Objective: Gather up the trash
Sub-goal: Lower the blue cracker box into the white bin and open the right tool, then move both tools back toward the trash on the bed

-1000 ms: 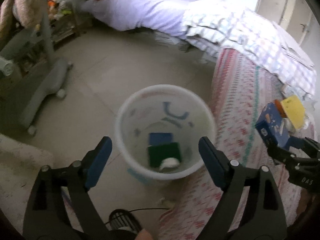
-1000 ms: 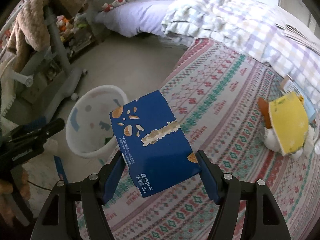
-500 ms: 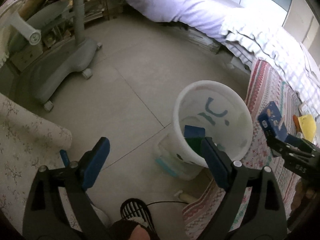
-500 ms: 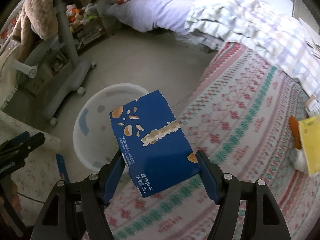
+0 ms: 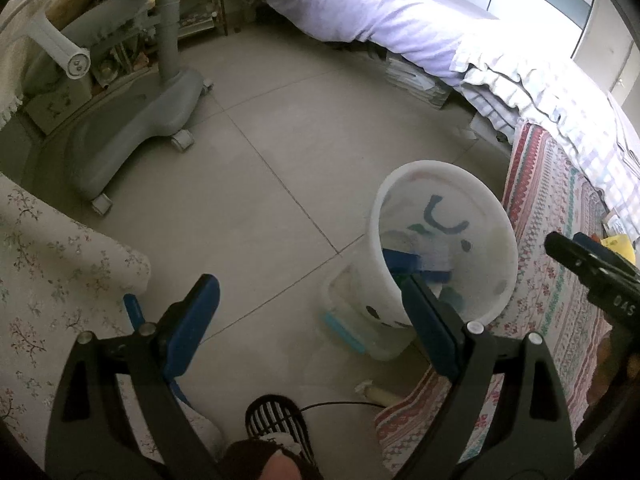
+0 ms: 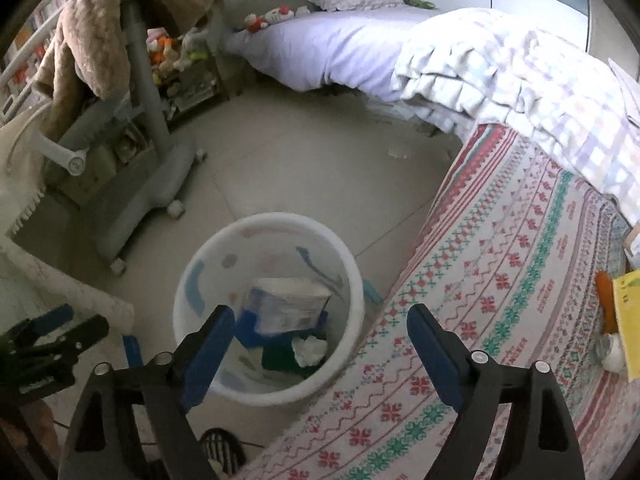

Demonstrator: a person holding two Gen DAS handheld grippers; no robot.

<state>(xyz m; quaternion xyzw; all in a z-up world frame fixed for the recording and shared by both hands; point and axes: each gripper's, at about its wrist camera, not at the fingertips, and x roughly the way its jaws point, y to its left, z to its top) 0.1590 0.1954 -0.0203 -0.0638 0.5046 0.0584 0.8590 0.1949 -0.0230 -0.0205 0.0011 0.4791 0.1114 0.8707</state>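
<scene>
A white trash bin (image 6: 224, 248) stands on the tiled floor beside a patterned rug; it also shows in the left wrist view (image 5: 492, 216). Inside it lies a blue biscuit box (image 6: 286, 306), blurred, over a dark green item (image 6: 280, 356) and a crumpled white tissue (image 6: 310, 350). The box shows in the left wrist view too (image 5: 416, 266). My right gripper (image 6: 320, 334) is open and empty just above the bin's near rim. My left gripper (image 5: 310, 314) is open and empty over the floor, left of the bin. A yellow packet (image 6: 628, 300) lies on the rug at the right.
The patterned rug (image 6: 500, 280) runs along the bed (image 6: 340, 44). A grey wheeled stand (image 5: 132, 136) with a brown blanket is at the left. A floral cloth (image 5: 48, 264) hangs at the near left. A clear lidded box (image 5: 348, 316) sits against the bin.
My right gripper has opened and the blue biscuit box has dropped into the bin. My left gripper has swung further left, away from the bin.
</scene>
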